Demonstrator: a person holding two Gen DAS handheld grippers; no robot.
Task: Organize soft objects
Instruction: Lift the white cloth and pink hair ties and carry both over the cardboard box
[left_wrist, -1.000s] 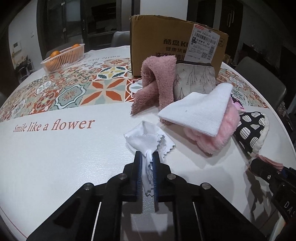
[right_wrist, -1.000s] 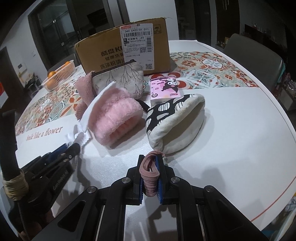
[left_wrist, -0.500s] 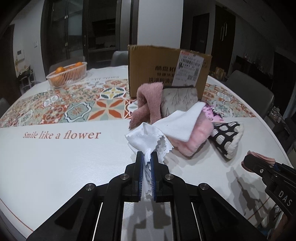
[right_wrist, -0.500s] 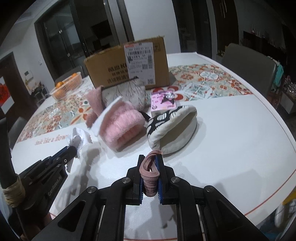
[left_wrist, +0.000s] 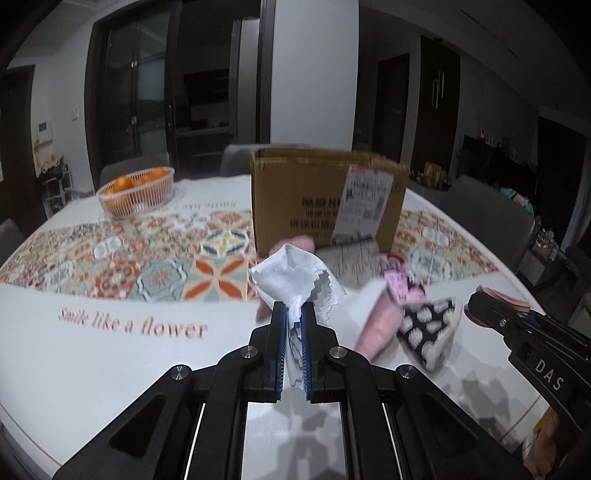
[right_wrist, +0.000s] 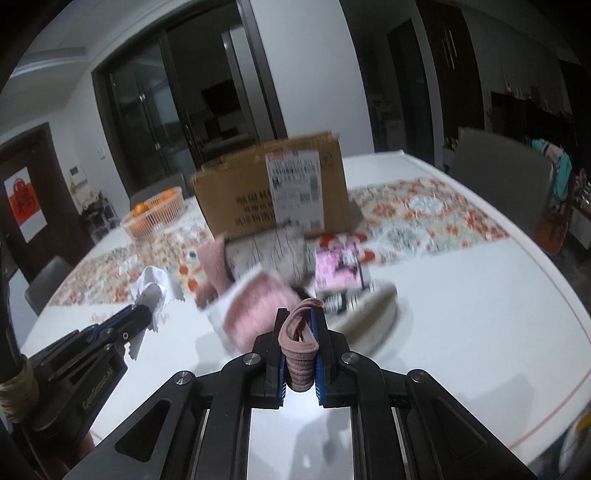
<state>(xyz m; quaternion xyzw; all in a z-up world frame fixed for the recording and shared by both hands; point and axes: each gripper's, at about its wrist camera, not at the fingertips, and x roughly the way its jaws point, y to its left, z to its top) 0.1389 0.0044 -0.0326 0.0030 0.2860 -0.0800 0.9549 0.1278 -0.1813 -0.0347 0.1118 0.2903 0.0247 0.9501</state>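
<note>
Standing upright between the clamped jaws of the left gripper, the white cloth fans toward 12 o'clock, above the bench. The right gripper pinches a pink ribbed band, its long axis vertical. Both items have risen since earlier; the cardboard box now sits lower in view.

On the round white-clothed counter, an open brown cardboard box stands at the far middle, with a white plastic basket of oranges off to its left. Before the box lie, seemingly heaped together, a pale branch-print pouch, a fluffy pink towel and a black-and-white spotted pouch rightmost.
</note>
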